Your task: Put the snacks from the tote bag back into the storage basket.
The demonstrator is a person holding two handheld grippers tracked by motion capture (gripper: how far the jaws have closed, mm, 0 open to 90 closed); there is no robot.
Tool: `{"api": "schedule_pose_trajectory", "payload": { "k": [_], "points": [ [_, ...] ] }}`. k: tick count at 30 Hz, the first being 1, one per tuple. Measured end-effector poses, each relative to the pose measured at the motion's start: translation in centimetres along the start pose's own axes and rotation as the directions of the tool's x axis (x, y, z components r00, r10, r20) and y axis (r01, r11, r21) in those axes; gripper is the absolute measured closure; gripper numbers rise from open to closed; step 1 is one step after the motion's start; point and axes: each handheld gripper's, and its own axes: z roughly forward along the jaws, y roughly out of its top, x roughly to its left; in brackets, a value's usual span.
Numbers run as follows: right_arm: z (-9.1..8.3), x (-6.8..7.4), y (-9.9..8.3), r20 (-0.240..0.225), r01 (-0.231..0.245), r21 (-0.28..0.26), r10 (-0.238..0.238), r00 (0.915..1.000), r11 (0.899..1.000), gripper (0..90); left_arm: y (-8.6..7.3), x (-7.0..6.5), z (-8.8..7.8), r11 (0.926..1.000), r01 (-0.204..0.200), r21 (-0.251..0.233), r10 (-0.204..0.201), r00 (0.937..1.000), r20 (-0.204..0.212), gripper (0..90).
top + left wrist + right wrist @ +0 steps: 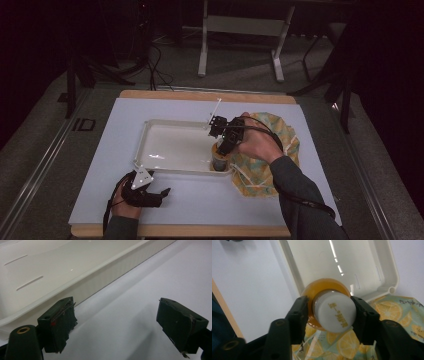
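Note:
An orange bottle (219,161) with a white cap (335,313) stands upright in the near right corner of the white tray (150,126). My right gripper (223,149) points down over it from above. In the right gripper view its jaws flank the cap, with a thin gap showing at the left pad, so the right gripper (330,312) is open around the cap. My left gripper (164,191) rests low on the white mat in front of the tray. The left gripper (117,322) is wide open with nothing between its jaws.
A lemon-print cloth bag (267,167) lies crumpled right of the tray, under my right forearm, and its cloth (404,315) touches the tray's corner. The tray wall (105,272) runs just beyond the left jaws. A white mat (310,150) covers the wooden table.

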Motion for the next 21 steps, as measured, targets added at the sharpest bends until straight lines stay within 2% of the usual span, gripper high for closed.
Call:
{"api": "schedule_pose_trajectory", "payload": {
  "k": [5,13,21],
  "points": [
    [0.3,0.0,0.0,0.001,-0.008,0.009,0.008,1.0000,1.000,42.2,0.0,0.0,0.0,1.0000,0.000,0.000,0.000,1.0000,0.000,15.6],
    [0.1,-0.1,-0.3,0.014,-0.010,0.002,0.010,0.9998,1.000,41.1,0.0,0.0,0.0,1.0000,-0.001,0.000,0.001,1.0000,0.000,15.7],
    [0.0,-0.1,-1.4,0.051,0.014,0.003,-0.014,0.9986,1.000,35.6,0.0,0.0,0.0,1.0000,0.000,0.001,0.000,1.0000,-0.001,15.6]
  ]
}}
